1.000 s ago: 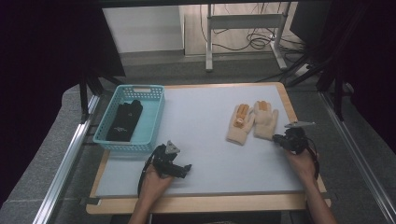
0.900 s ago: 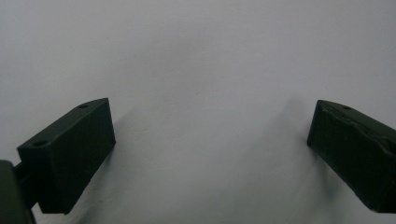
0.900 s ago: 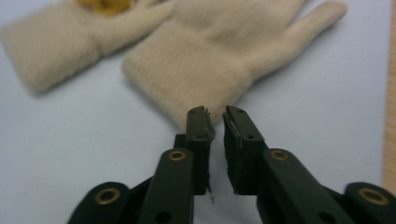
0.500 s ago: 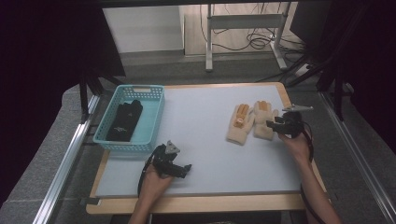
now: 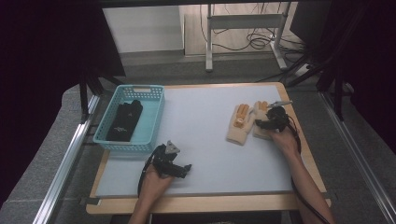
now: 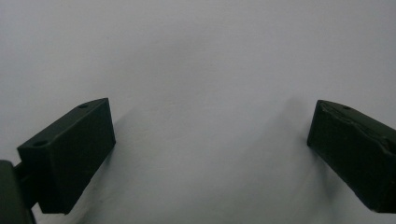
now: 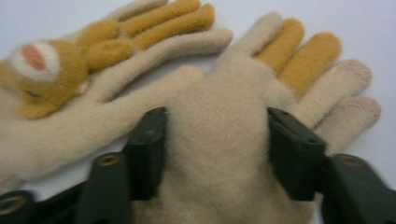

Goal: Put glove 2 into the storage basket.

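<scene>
Looking down, high view: a pale grey-white mat covers the bench (image 5: 210,135), with a light wood rim showing round its edge.
Basket, high view: a turquoise plastic basket (image 5: 154,126) with slotted walls stands at the mat's left; a flat black cloth item (image 5: 123,121) lies inside it, too dark to name with certainty, perhaps a glove.
Gloves, high view: two fuzzy cream gloves lie side by side at the right of the mat, fingers pointing away from the person. The left glove (image 5: 238,126) carries orange patches.
Right tool, high view: the right tool (image 5: 259,124) sits over the right glove (image 5: 259,108), held by the right hand (image 5: 282,140), a cable trailing back along the forearm.
Left tool, high view: the left tool (image 5: 184,170) rests low over bare mat near the front edge, well apart from the gloves, a grey three-cornered plate on top.
Left gripper view: two blocky matt black jaws stand wide apart with nothing between them, smooth pale mat beneath.
Right gripper view: the jaws have just been opening and now straddle the palm of the right glove (image 7: 219,154), one on each side of the fleecy cloth; the pads look to lie against it without pinching, though the close view makes that hard to judge.
Glove detail, right gripper view: soft knitted pile, mustard middle fingers, and on the left glove (image 7: 70,102) a small mustard animal face with a white and pink patch.
</scene>
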Motion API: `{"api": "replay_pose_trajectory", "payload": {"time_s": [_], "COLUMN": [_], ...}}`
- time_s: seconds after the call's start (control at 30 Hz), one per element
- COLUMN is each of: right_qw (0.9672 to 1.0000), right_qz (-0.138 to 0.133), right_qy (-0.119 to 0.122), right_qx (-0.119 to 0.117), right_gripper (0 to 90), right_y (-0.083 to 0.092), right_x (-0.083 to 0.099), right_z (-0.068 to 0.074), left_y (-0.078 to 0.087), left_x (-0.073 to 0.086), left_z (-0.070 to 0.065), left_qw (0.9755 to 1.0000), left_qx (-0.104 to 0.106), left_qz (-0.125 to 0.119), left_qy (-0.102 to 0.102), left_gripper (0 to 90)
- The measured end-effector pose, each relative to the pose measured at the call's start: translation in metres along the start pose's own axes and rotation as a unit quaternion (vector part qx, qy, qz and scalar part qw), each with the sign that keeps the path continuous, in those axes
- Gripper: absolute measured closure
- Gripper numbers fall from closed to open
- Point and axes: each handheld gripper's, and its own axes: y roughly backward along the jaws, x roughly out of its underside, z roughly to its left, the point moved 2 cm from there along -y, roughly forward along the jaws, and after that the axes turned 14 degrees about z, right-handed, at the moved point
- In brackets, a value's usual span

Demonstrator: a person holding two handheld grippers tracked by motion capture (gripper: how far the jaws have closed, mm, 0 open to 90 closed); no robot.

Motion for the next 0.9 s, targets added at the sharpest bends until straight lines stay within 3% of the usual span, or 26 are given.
{"api": "replay_pose_trajectory", "payload": {"time_s": [0.17, 0.37, 0.53, 0.73, 0.9], "right_qw": [0.9999, 0.9993, 0.9987, 0.9957, 0.9928], "right_qz": [0.003, -0.017, -0.039, -0.071, -0.075], "right_qy": [-0.013, -0.023, -0.012, 0.013, 0.051], "right_qx": [-0.003, -0.024, -0.032, -0.058, -0.077], "right_gripper": [53.1, 53.8, 53.7, 53.4, 52.7], "right_y": [0.004, 0.017, 0.040, 0.074, 0.088], "right_x": [0.002, 0.009, 0.013, 0.015, 0.014], "right_z": [0.003, 0.003, 0.014, 0.041, 0.081], "left_y": [0.000, 0.000, 0.000, 0.000, 0.000], "left_x": [0.000, 0.000, 0.000, 0.000, 0.000], "left_z": [0.000, 0.000, 0.000, 0.000, 0.000], "left_qw": [1.0000, 1.0000, 1.0000, 1.0000, 1.0000], "left_qx": [0.000, 0.000, 0.000, 0.000, -0.001], "left_qz": [0.000, 0.000, 0.000, 0.000, 0.000], "left_qy": [0.000, 0.000, 0.000, 0.000, 0.000], "left_gripper": [1.2, 1.2, 1.2, 1.3, 1.3]}}
